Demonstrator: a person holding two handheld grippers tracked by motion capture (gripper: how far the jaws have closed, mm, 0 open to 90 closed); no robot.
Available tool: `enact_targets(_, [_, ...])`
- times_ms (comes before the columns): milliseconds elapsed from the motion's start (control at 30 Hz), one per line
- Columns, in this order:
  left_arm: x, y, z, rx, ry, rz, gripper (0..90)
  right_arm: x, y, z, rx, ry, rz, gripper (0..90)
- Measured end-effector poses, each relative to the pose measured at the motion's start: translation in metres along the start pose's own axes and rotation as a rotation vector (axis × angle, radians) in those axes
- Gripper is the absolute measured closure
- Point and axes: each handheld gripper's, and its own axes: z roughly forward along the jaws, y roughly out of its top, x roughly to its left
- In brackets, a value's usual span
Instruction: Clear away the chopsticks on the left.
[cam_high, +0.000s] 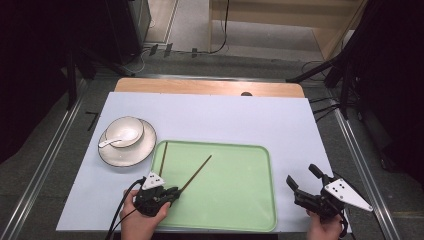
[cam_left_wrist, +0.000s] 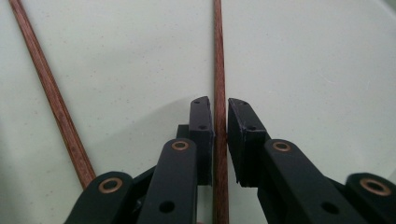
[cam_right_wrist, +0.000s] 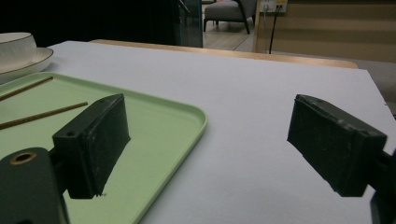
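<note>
Left gripper is nearly closed around one chopstick, pads not visibly pressing; its long axis runs straight ahead between the jaws, near the tray's front-left corner.

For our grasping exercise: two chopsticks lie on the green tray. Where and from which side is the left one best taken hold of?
Grip the left chopstick at its near end, coming from above with jaws either side of its thin shaft. It lies flat on the tray, close to the left rim, apart from the other chopstick.

You've got two reddish-brown chopsticks on a pale green tray, a white bowl with dark rim upper left, and black grippers.
</note>
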Motion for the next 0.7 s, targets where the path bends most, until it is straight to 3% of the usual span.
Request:
enact_targets(200, [0.005, 0.007, -0.004, -0.039, -0.013, -0.009, 77.3, -0.001, 0.000, -0.001, -0.003, -0.002, 0.000, 13.0])
enact_targets(367, [0.004, 0.028, -0.001, -0.063, -0.015, 0.031, 81.7, -0.002, 0.000, -0.001, -0.003, -0.003, 0.001, 13.0])
enact_targets(533, [-0.005, 0.046, 0.019, -0.048, -0.050, 0.073, 87.4, -0.002, 0.000, -0.001, -0.003, -0.002, 0.000, 13.0])
enact_targets(700, [-0.016, 0.056, 0.040, -0.048, -0.058, 0.084, 90.0, -0.003, 0.000, -0.002, -0.005, -0.003, 0.000, 13.0])
